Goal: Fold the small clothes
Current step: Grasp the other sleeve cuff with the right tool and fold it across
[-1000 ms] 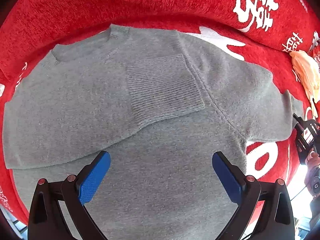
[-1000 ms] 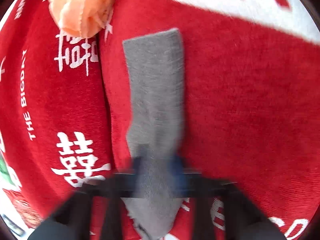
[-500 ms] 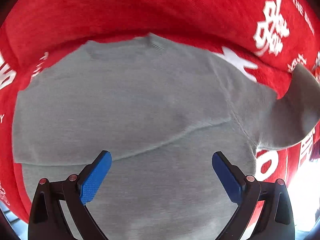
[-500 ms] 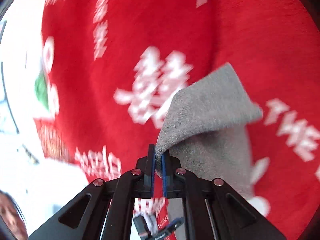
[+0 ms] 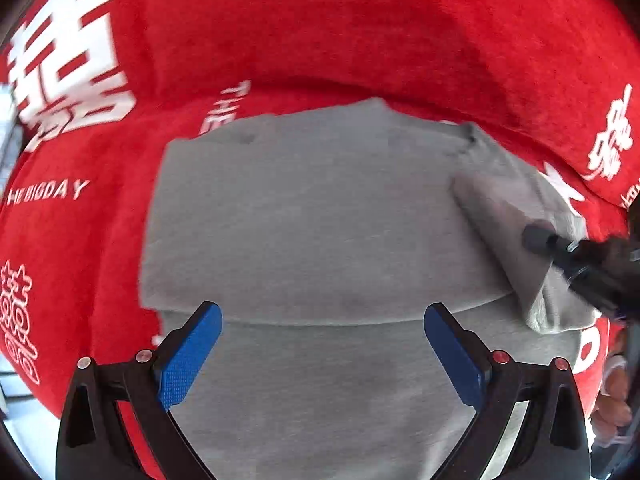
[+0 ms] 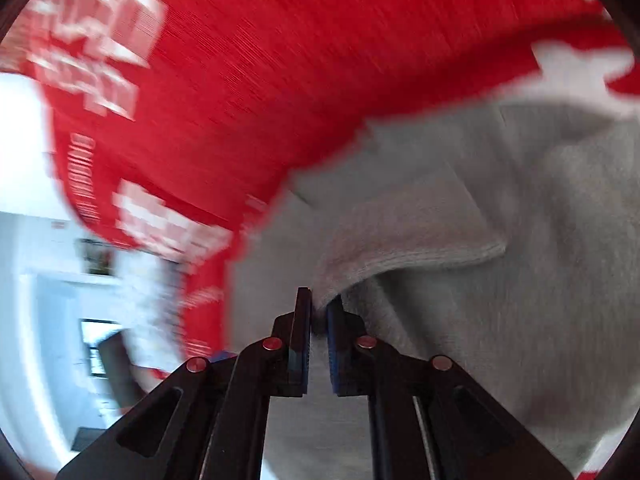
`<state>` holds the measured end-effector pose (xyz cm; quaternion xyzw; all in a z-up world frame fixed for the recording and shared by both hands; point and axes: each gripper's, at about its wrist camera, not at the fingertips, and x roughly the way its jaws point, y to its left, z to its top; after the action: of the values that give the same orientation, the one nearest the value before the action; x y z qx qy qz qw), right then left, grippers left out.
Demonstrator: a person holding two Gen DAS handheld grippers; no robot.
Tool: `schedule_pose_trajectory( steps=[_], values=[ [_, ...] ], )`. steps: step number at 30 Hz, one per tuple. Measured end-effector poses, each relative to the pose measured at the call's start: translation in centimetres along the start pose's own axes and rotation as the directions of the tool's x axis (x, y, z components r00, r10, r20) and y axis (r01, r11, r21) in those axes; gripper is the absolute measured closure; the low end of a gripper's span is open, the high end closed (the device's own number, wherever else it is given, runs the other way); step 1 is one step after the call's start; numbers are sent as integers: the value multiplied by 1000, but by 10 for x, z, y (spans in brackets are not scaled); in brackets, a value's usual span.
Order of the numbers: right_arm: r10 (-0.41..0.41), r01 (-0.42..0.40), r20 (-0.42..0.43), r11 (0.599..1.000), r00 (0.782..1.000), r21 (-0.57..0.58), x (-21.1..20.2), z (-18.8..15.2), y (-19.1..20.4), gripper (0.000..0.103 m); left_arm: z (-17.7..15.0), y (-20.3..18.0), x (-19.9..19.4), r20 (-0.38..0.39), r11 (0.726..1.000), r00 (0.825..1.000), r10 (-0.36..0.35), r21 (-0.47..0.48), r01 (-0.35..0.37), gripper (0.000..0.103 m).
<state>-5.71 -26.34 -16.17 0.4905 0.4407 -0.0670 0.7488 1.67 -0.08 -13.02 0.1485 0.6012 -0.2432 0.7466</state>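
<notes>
Left wrist view: grey sweater (image 5: 320, 220) is spread flat on red blanket (image 5: 360, 32), directly ahead of and beneath left gripper (image 5: 322, 354), whose blue pads (image 5: 188, 356) are set wide apart above the cloth with nothing between them. One sleeve is laid folded across the body. To the right of that gripper, the other sleeve (image 5: 516, 216) is seen lifted over the body by right gripper (image 5: 538, 236). In the right wrist view, right gripper (image 6: 318, 312) is seen with jaws narrow and just opening, the sleeve (image 6: 404, 232) edge between the tips; whether it is pressed cannot be told through blur. White lettering (image 5: 48, 190) is printed on the blanket left of the sweater.
</notes>
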Motion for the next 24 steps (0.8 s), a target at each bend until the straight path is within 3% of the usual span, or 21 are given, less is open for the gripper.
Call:
schedule_pose_trajectory(
  steps=[2,3,5,8,11,13,15,17,19,21,22,23,24],
  values=[
    [-37,37,-11,997,999,70,8,-5,-8,82,-3,16,-2,1,1000,1000,2,-17,-2,1],
    [-30,28,15,995,999,97,5,-6,-11,68,-4,23,-2,1,1000,1000,3,-25,-3,1],
    [-41,30,70,989,997,142,-2,-6,-15,63,-6,33,-2,2,999,1000,3,-37,-3,1],
    [-37,8,141,979,989,203,-8,3,-16,96,-7,49,-4,2,998,1000,-5,-62,5,1],
    [-29,19,164,998,986,57,-3,17,24,96,-7,67,-9,17,995,999,-29,-99,31,1],
    [-33,49,116,990,993,-134,11,13,64,96,-6,76,-10,19,992,999,-47,-120,49,1],
    [-92,101,43,946,995,-307,39,-2,99,95,-4,82,-9,17,988,998,-68,-138,70,1],
    [-125,105,-26,917,992,-386,63,-18,110,93,-1,86,-7,17,985,996,-91,-146,92,1],
    [-188,121,-120,897,975,-425,91,-33,109,91,2,85,-1,7,982,993,-117,-147,117,1],
    [-268,176,-162,885,950,-431,104,-45,98,83,6,81,6,-11,977,987,-159,-147,156,1],
    [-271,182,-173,895,947,-407,101,-51,91,80,9,78,10,-19,973,984,-179,-148,175,1],
    [-240,164,-173,916,955,-366,89,-54,83,72,12,74,14,-26,970,979,-200,-147,194,1],
    [-222,155,-169,928,960,-339,81,-58,78,57,15,67,18,-34,966,974,-225,-142,218,1]
  ],
)
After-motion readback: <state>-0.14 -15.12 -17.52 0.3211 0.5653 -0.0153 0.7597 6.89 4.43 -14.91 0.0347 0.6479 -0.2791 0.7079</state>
